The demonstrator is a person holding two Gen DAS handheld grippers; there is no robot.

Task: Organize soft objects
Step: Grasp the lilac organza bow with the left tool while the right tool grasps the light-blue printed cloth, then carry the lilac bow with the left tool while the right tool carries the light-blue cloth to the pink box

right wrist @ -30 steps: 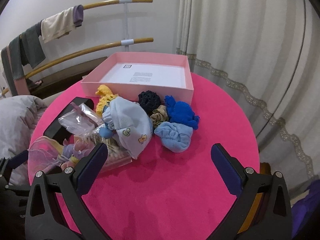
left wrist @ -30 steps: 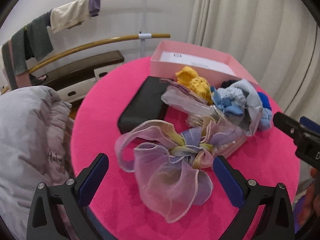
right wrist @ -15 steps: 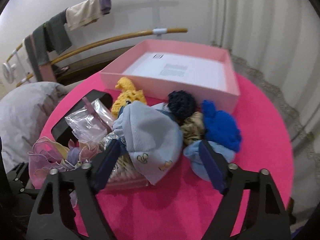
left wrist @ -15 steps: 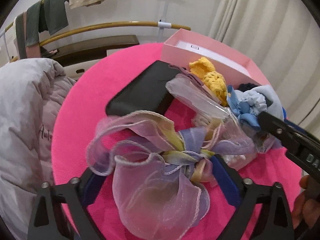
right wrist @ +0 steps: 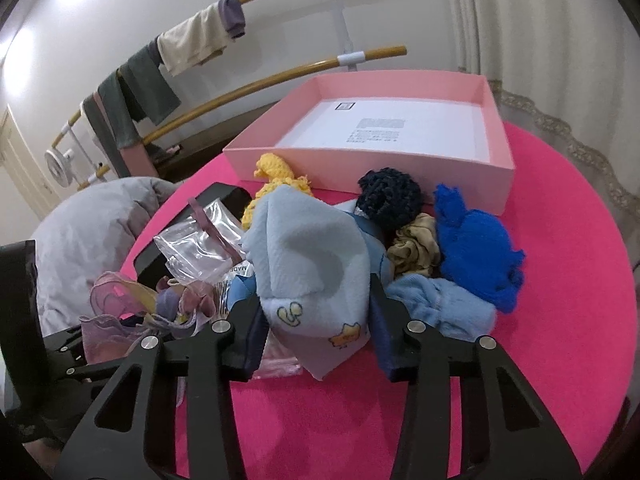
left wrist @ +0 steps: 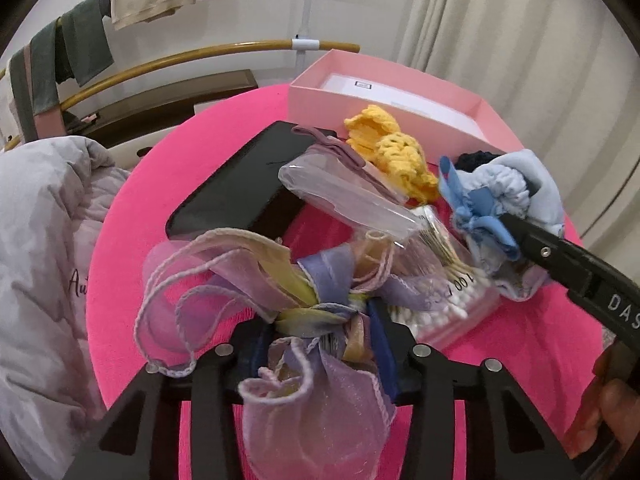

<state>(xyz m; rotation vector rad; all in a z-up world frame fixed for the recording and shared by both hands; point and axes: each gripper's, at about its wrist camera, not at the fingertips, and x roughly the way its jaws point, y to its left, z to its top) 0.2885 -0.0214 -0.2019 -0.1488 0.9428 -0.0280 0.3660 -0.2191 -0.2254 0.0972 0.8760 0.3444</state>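
A sheer purple and yellow bow (left wrist: 224, 276) lies at the near side of the round pink table (left wrist: 132, 208). My left gripper (left wrist: 320, 340) is closing on its knot, with both blue pads against the fabric. A light blue cloth with small cartoon prints (right wrist: 312, 256) is heaped in the middle of the pile. My right gripper (right wrist: 318, 332) is closing on its lower fold, and the pads press it from both sides. One of the right gripper's fingers (left wrist: 560, 256) shows in the left wrist view. The open pink box (right wrist: 360, 172) stands behind the pile.
Around the blue cloth lie a yellow crochet piece (right wrist: 276, 172), a dark scrunchie (right wrist: 388, 200), a beige scrunchie (right wrist: 416, 248), a royal blue knit (right wrist: 476, 252) and a pale blue sock (right wrist: 444, 308). A clear bag of cotton swabs (left wrist: 448, 304) and a black case (left wrist: 240, 188) sit left. A grey jacket (left wrist: 40, 260) borders the table.
Both grippers came forward and down from wide open. The left jaws closed around the bow's knot, and the right jaws closed around the light blue cloth.
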